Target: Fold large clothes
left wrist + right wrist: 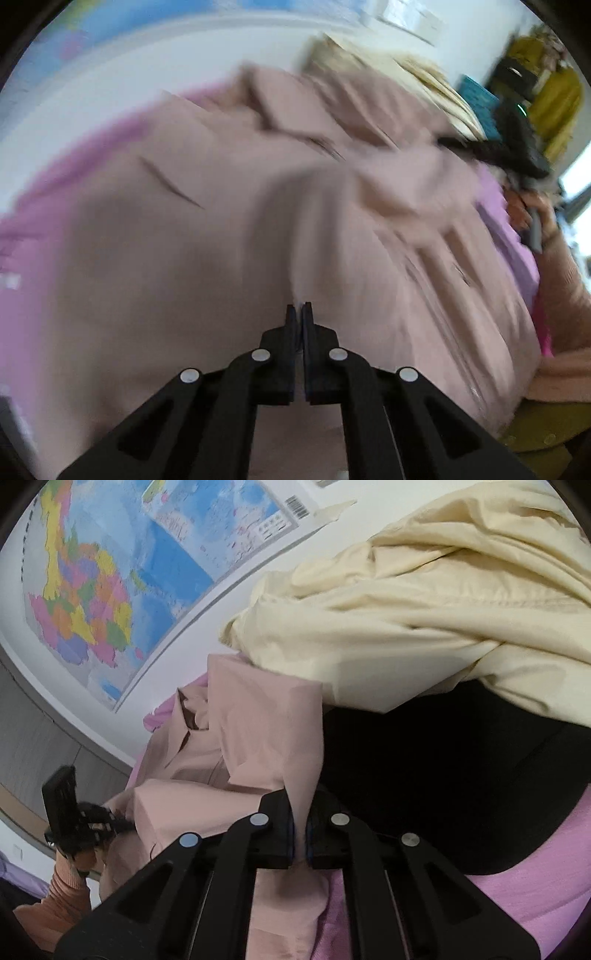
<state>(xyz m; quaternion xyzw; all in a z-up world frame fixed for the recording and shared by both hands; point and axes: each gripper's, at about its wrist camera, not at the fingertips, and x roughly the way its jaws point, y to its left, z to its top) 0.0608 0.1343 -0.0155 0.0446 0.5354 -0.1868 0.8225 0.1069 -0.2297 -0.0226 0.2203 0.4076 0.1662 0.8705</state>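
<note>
Right gripper clamped on a raised fold of the dusty-pink garment, angled down over the pink sheet. Left gripper closed on a thin ridge of the same garment, pointing steeply down at cloth spread across the sheet. Cream cloth heaped just beyond the garment, over a black item.

Pink-purple sheeted bed is carrying three garments: dusty-pink garment is lying spread across it, black garment beside it, cream garment is lying piled toward the wall-side edge.
</note>
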